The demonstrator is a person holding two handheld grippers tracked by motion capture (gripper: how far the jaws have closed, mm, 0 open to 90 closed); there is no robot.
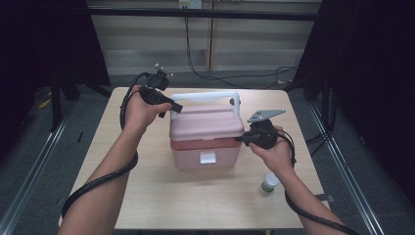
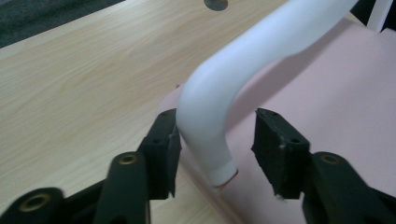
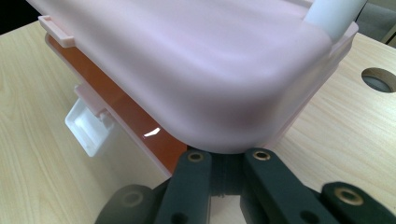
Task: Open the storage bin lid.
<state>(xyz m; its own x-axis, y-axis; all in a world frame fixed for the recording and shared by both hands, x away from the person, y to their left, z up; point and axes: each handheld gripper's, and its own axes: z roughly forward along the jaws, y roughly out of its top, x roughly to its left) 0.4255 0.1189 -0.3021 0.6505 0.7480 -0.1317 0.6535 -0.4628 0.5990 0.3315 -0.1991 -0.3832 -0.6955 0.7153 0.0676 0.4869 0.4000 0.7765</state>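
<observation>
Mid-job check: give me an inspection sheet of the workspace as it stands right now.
Surface: light wooden table, with a cable hole.
Job's things: pink box, lid slightly raised over an orange gap; white handle up; white latch in front.
Clutter: small white bottle.
Grippers: left gripper open around the handle's end; right gripper shut at the box's side.
Cables: black cables trailing along both forearms.
Surroundings: dark curtains, floor cables.

right gripper [image 3: 224,186] fingertips: hidden under box lid [image 3: 196,70] | handle [image 2: 243,70]: cut off
</observation>
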